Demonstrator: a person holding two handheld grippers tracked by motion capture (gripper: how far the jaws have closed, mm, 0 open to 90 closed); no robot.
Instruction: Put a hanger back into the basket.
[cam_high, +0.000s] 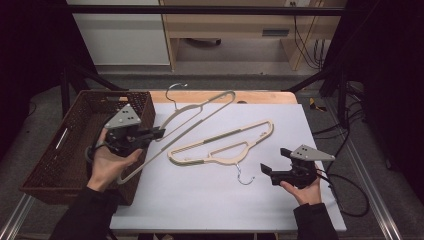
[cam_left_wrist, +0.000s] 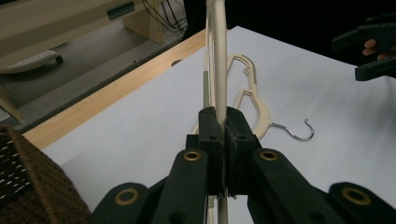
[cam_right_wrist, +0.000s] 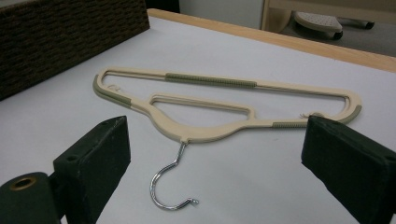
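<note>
You stand at a table covered with a white mat (cam_high: 215, 200), a tool in each hand. Your left gripper (cam_high: 156, 133) is clamped on one bar of a cream hanger (cam_high: 197, 116) — in the left gripper view its jaws are pressed tight together around the thin bar (cam_left_wrist: 217, 56). That hanger is held at a slant, its lower end over the near corner of the brown wicker basket (cam_high: 55, 160) at the table's left edge, its metal hook pointing away toward the far edge. The hold beside the basket suggests, as a judgement, that the hanger is meant to go in there.

A second cream hanger (cam_high: 220, 147) lies flat on the mat near the middle, its silver hook (cam_high: 243, 176) curling toward you. Your right gripper (cam_high: 272, 161) hovers just to the right of it — jaws spread wide, holding nothing. In the right gripper view the two black jaws frame the second hanger (cam_right_wrist: 224, 105) and its hook (cam_right_wrist: 168, 186), which suggests you are lining up to take it. The grey ribbed strips along its bars look like non-slip patches.
</note>
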